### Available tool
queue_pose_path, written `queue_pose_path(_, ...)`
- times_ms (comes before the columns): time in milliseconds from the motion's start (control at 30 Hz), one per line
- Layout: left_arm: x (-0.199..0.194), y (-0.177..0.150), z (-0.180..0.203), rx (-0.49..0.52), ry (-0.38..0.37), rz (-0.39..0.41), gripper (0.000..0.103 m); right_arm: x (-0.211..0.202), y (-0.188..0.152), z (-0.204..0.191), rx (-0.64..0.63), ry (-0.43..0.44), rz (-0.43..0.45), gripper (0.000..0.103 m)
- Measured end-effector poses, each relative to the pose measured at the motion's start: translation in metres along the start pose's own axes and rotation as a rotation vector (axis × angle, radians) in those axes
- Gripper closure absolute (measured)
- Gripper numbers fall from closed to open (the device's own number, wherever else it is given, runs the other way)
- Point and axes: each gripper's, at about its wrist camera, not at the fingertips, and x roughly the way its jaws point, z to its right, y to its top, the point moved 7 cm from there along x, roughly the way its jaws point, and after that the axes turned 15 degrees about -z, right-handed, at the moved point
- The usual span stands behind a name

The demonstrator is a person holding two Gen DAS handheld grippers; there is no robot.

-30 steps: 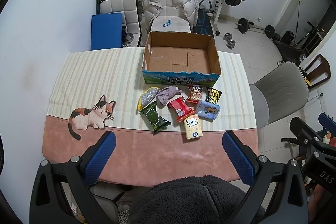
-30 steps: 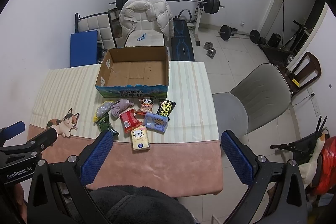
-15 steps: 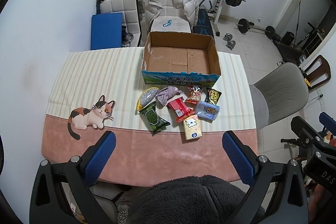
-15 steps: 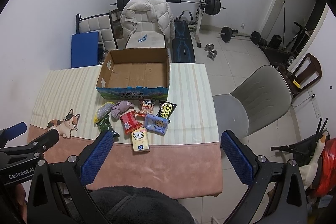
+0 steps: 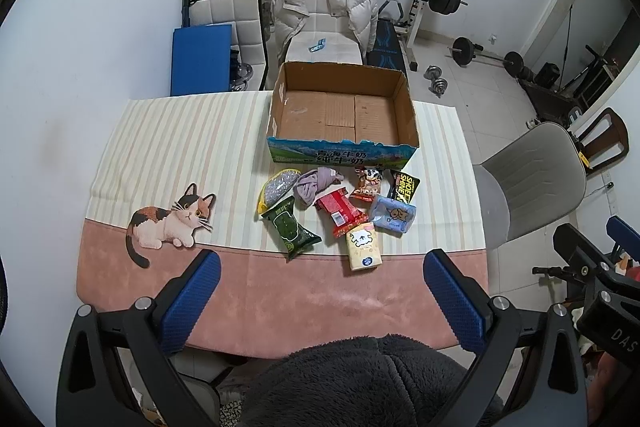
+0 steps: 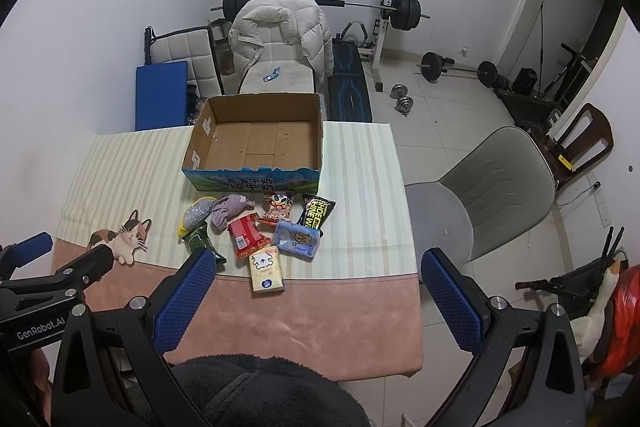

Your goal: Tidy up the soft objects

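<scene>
Cardboard box (image 5: pixel 342 115) unmoved, still empty; right view slightly nearer.

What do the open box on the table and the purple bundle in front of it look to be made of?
The open brown box looks like corrugated cardboard: matte brown inside, torn top edge, glossy blue print outside. The crumpled purple bundle looks like soft matte fabric, folding loosely; the exact fibre cannot be told.

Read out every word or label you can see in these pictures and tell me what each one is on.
"GenRobot.AI": on the left claw's body.
"DAS", cut off by the frame edge: on the right claw's body.
"SHOE" and "SHINE": on the black packet.
Chinese lettering on the cardboard box: too blurred to read with certainty.
Other packets' print: too small.
</scene>
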Motion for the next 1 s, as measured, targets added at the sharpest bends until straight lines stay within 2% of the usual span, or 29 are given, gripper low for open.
queue_pose_path(1000, -0.007, 0.011, 0.001, 0.002, -0.002, 0.007, 0.000, 0.001, 0.006, -0.001, 0.002, 0.004, 0.010, 0.000)
